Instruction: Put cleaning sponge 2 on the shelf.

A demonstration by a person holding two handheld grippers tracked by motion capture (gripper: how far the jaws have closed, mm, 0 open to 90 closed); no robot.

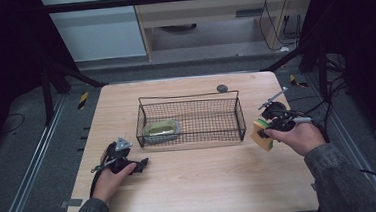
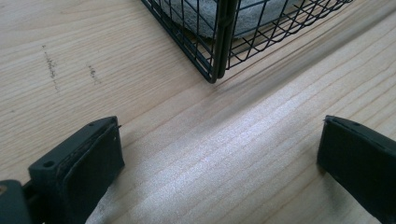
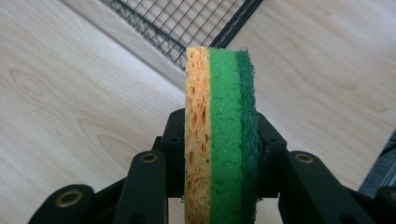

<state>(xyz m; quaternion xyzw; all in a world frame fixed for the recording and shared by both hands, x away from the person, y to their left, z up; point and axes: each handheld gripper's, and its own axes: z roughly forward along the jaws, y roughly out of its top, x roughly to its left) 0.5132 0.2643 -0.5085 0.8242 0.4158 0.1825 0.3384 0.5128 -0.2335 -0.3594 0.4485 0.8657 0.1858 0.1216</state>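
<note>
A black wire basket [image 1: 189, 119] stands mid-table, and a greenish sponge in clear wrap [image 1: 161, 129] lies in its left end. My right gripper [image 1: 265, 128] hovers just off the basket's right end, shut on a yellow-and-green sponge [image 1: 260, 132]. In the right gripper view that sponge [image 3: 222, 140] stands on edge between the jaws, with the basket corner [image 3: 205, 28] behind it. My left gripper [image 1: 141, 165] rests on the table in front of the basket's left corner, open and holding nothing. Its jaws stand wide apart in the left gripper view, with the basket corner [image 2: 215, 56] ahead.
A small dark round object [image 1: 222, 88] lies near the table's far edge behind the basket. The wooden table [image 1: 201, 185] has bare room in front of the basket. Black frame legs and cables stand beyond the table's right side.
</note>
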